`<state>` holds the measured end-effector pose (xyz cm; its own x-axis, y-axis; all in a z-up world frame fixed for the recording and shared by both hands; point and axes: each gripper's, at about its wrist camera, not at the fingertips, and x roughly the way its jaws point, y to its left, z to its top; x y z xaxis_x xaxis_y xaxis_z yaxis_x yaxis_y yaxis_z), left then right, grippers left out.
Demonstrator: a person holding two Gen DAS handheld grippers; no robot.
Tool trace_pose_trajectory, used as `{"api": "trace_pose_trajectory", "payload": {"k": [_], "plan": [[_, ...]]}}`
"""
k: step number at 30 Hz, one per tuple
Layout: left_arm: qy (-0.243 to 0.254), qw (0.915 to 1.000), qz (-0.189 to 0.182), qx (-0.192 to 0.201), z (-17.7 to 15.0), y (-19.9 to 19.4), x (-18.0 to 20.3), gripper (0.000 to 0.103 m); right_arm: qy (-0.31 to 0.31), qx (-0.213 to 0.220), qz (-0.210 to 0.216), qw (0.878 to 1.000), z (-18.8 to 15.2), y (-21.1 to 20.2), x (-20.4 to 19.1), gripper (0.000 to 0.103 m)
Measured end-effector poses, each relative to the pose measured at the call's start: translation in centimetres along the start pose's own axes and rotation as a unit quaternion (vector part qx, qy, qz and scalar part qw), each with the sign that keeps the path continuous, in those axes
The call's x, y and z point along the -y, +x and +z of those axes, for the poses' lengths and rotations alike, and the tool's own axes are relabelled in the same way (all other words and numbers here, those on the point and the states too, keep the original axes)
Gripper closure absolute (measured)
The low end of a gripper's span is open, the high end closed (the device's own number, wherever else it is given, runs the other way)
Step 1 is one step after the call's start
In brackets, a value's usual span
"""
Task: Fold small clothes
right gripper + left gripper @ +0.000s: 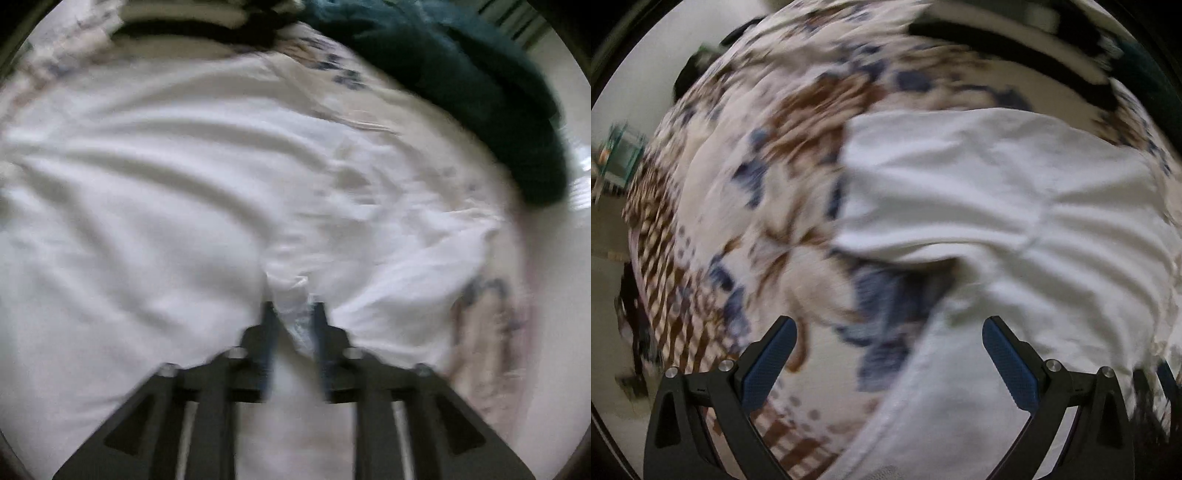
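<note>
Over on the left, the left tongs (888, 354) hang with their blue-padded fingers (768, 363) spread wide apart, gripping nothing. Beneath them spreads a bedspread (746, 192) printed with brown and blue patterns on white, a checked border running down its left edge. Both views are smeared with blur, so fine detail is lost. The white garment (997, 192) lies rumpled on that bedspread, reaching from the middle of the left view out to its right side, one flap trailing down between the spread fingers. Farther right, the right tongs (295, 317) have their fingers drawn close together and pinched on a bunched fold of the white garment (147, 184), the cloth creasing away from the grip. A dark teal cloth (480, 85) lies heaped beyond it, at the upper right.
</note>
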<state>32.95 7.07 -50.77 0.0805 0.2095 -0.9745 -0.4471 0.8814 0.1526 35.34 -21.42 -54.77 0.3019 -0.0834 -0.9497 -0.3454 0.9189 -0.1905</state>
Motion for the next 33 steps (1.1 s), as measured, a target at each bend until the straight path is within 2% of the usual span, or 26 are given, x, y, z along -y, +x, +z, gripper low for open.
{"api": "trace_pose_trajectory", "payload": {"k": [2,3,5,6,7,8,9,10,11,12,14,15,16,17,18,19,22,24,26,28,31,33], "plan": [[-0.037,0.9991,-0.014,-0.016,0.2,1.0,-2.2,0.0,0.034,0.009,0.062,0.997,-0.4,-1.6,0.7,0.039],[-0.066,0.997,-0.032,-0.025,0.5,1.7,-3.6,0.0,0.063,0.01,0.073,0.995,-0.5,-2.2,1.4,0.039],[-0.115,0.9901,-0.07,-0.04,1.1,2.9,-5.4,0.0,0.094,-0.001,0.066,0.993,-0.2,-2.3,1.8,0.039],[-0.155,0.9803,-0.11,-0.054,1.5,3.8,-6.4,0.0,0.111,-0.005,0.062,0.992,-0.1,-2.2,2.3,0.039],[-0.195,0.9667,-0.15,-0.07,1.8,4.7,-7.3,0.0,0.127,-0.006,0.057,0.99,0.1,-2.0,2.8,0.039],[-0.232,0.9512,-0.184,-0.088,1.9,5.7,-7.8,0.0,0.146,-0.011,0.043,0.988,0.0,-1.8,3.3,0.039],[-0.278,0.928,-0.222,-0.111,1.9,7.0,-8.4,0.0,0.163,-0.017,0.036,0.986,-0.2,-1.7,3.9,0.039],[-0.306,0.9134,-0.24,-0.12,2.0,7.8,-8.6,0.0,0.187,-0.024,0.037,0.981,-0.1,-1.2,4.5,0.039],[-0.324,0.9049,-0.248,-0.12,2.2,8.3,-8.8,0.0,0.205,-0.03,0.039,0.978,0.0,-1.4,5.0,0.039],[-0.341,0.9001,-0.248,-0.11,2.7,8.6,-8.9,0.0,0.23,-0.035,0.039,0.972,0.0,-1.0,5.5,0.039],[-0.361,0.8972,-0.241,-0.083,3.4,8.6,-9.3,0.008,0.262,-0.035,0.04,0.964,0.2,-0.9,6.1,0.039],[-0.368,0.8979,-0.235,-0.057,4.0,8.3,-9.5,0.015,0.273,-0.033,0.04,0.961,0.1,-0.9,6.4,0.039],[-0.366,0.9027,-0.223,-0.04,4.5,8.1,-9.4,0.03,0.282,-0.031,0.039,0.958,0.2,-0.9,6.6,0.039],[-0.357,0.9102,-0.209,-0.016,5.2,7.6,-9.0,0.05,0.287,-0.029,0.035,0.957,0.4,-0.8,6.8,0.039],[-0.347,0.9159,-0.201,0.002,5.7,7.6,-8.9,0.062,0.291,-0.029,0.032,0.956,0.4,-0.9,6.8,0.039],[-0.337,0.9216,-0.192,0.013,6.2,7.8,-8.7,0.08,0.294,-0.03,0.03,0.955,0.2,-1.1,6.8,0.039],[-0.328,0.9245,-0.192,0.025,7.2,8.2,-8.6,0.096,0.301,-0.03,0.029,0.953,-0.2,-1.7,6.9,0.039],[-0.306,0.9318,-0.188,0.053,6.8,5.7,-6.1,0.096,0.306,-0.028,0.024,0.951,-0.7,-2.2,7.3,0.039],[-0.253,0.9428,-0.186,0.112,7.5,2.5,-4.8,0.096,0.311,-0.026,0.017,0.95,-1.2,-2.4,7.9,0.039],[-0.175,0.9532,-0.184,0.164,7.8,-0.8,-2.4,0.096,0.318,-0.025,0.011,0.948,-1.9,-2.7,8.8,0.039],[-0.062,0.9576,-0.193,0.205,6.8,-4.3,2.9,0.096,0.333,-0.03,0.002,0.942,-3.3,-2.7,10.1,0.039],[0.013,0.9557,-0.208,0.208,5.3,-5.4,6.7,0.096,0.347,-0.038,-0.004,0.937,-4.3,-2.5,11.0,0.039]]}}
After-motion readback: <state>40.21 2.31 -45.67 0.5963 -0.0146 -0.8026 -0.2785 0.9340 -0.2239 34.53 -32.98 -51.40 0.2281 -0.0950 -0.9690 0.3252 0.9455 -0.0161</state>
